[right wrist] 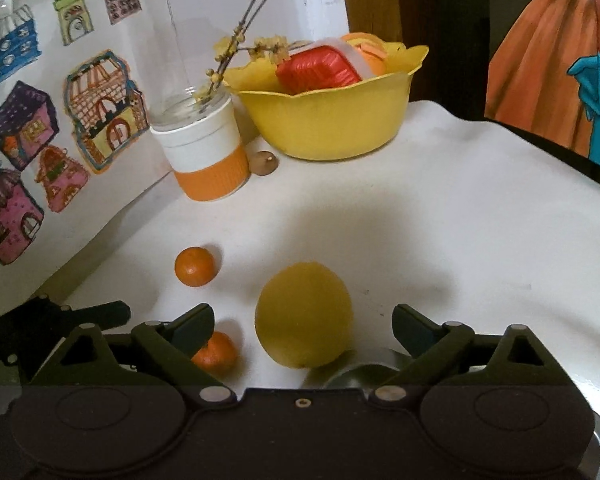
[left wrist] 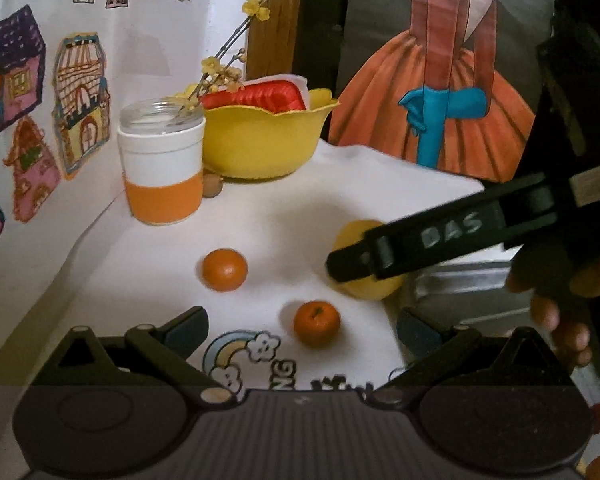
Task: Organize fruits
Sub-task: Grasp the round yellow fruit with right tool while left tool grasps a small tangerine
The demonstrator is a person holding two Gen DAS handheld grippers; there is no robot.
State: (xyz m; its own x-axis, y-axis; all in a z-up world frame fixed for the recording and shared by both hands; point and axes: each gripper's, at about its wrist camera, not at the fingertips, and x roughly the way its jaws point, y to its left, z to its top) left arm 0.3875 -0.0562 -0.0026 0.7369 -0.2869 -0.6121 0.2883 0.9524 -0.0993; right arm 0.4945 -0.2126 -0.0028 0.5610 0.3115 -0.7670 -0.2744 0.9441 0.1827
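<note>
The lemon (right wrist: 304,316) lay between the right tool's (right wrist: 303,330) wide-apart fingers; round, it could roll off if nudged. The left tool (left wrist: 302,330) gaped too.

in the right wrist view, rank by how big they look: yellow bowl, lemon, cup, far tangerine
1. yellow bowl
2. cup and lemon: look alike, and the lemon is nearer the camera, so unranked
3. far tangerine

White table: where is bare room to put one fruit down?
The widest bare patch of the white table lies right of the yellow fruit, in front of the yellow bowl. A smaller patch lies between the cup and the far orange. Around both oranges and the claws it is crowded.
</note>
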